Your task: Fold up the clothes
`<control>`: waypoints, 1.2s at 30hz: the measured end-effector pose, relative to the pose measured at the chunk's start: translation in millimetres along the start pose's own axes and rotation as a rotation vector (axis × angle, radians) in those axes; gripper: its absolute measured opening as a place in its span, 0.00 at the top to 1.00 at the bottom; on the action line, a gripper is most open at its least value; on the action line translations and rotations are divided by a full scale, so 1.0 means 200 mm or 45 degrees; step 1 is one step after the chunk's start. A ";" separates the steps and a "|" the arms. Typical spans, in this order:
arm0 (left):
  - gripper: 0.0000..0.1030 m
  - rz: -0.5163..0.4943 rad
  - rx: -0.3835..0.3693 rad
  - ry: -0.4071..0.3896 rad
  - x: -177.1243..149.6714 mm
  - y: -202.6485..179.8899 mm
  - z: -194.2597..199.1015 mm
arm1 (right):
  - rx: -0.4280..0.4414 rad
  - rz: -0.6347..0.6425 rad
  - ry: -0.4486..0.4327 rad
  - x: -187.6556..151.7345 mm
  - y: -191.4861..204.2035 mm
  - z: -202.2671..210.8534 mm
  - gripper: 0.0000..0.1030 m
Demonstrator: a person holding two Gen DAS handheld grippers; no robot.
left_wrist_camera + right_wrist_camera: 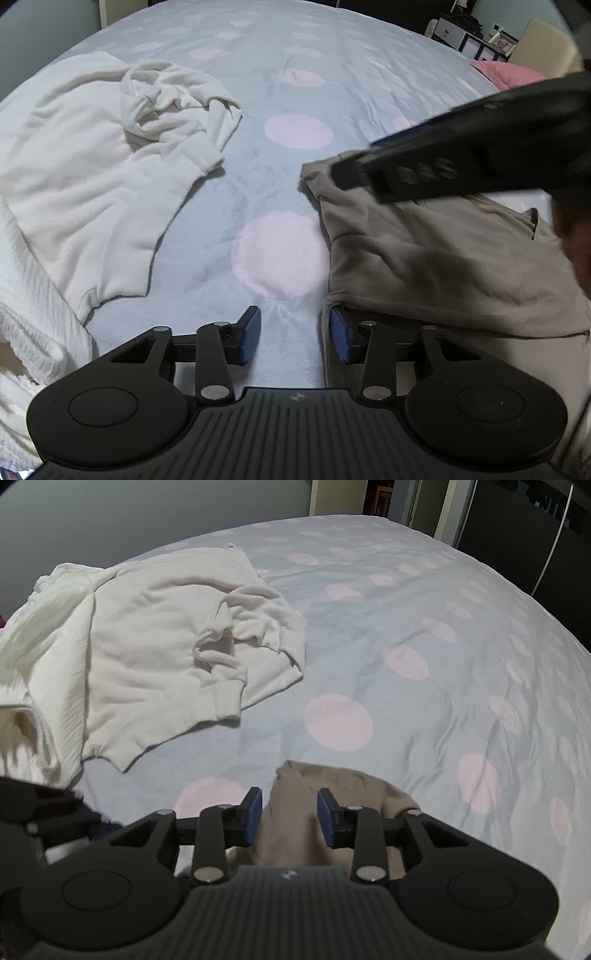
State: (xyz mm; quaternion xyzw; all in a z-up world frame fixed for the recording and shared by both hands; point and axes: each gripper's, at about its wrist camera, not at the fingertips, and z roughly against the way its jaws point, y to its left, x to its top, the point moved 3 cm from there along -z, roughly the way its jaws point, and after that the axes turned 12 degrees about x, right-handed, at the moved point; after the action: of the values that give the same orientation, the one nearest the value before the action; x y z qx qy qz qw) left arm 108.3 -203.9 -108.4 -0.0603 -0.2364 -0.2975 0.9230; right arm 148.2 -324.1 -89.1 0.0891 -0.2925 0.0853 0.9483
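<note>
Left wrist view: your left gripper (294,334) gapes empty beside the beige garment (436,254); your right gripper (290,818) straddles it, pads apart.

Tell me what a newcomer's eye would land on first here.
First the bedspread, pale blue with big pink dots, filling both views. Next the rumpled white top lying on its left side, with more white cloth bunched beyond it. Nearest is the beige garment, with the right gripper open astride its corner and the left gripper open at its near edge.
</note>
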 end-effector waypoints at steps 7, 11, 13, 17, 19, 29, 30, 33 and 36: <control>0.95 -0.031 -0.050 -0.004 -0.02 -0.02 -0.01 | 0.068 -0.050 0.008 0.02 -0.05 -0.17 0.94; 0.97 -0.063 -0.044 0.005 -0.03 -0.03 -0.02 | -0.010 -0.099 -0.015 0.06 -0.13 -0.21 0.99; 0.98 -0.065 -0.044 0.009 -0.03 -0.04 -0.03 | -0.031 -0.143 -0.035 0.09 -0.20 -0.21 0.99; 0.98 -0.078 -0.038 0.011 -0.03 -0.04 -0.03 | -0.142 -0.124 -0.093 0.14 -0.27 -0.17 1.00; 0.98 -0.072 -0.041 0.008 -0.03 -0.04 -0.02 | -0.115 -0.165 -0.123 0.15 -0.30 -0.13 1.00; 0.82 -0.062 -0.032 -0.036 0.00 -0.01 0.07 | 0.079 -0.007 0.014 0.12 -0.10 -0.23 0.63; 0.82 -0.062 -0.034 -0.028 0.00 -0.01 0.06 | 0.070 -0.002 0.060 0.11 -0.09 -0.27 0.67; 0.84 -0.067 -0.035 0.015 -0.02 0.01 0.02 | 0.003 0.011 0.079 0.08 -0.10 -0.32 0.96; 0.85 -0.080 -0.032 0.038 -0.04 0.01 0.00 | -0.041 -0.113 -0.026 0.11 -0.17 -0.29 0.97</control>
State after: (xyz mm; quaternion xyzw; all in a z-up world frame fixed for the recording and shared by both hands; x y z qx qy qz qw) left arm 104.6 -197.8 -112.7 -0.0601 -0.2205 -0.3301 0.9159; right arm 205.2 -341.8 -126.9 0.0877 -0.2992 0.0376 0.9494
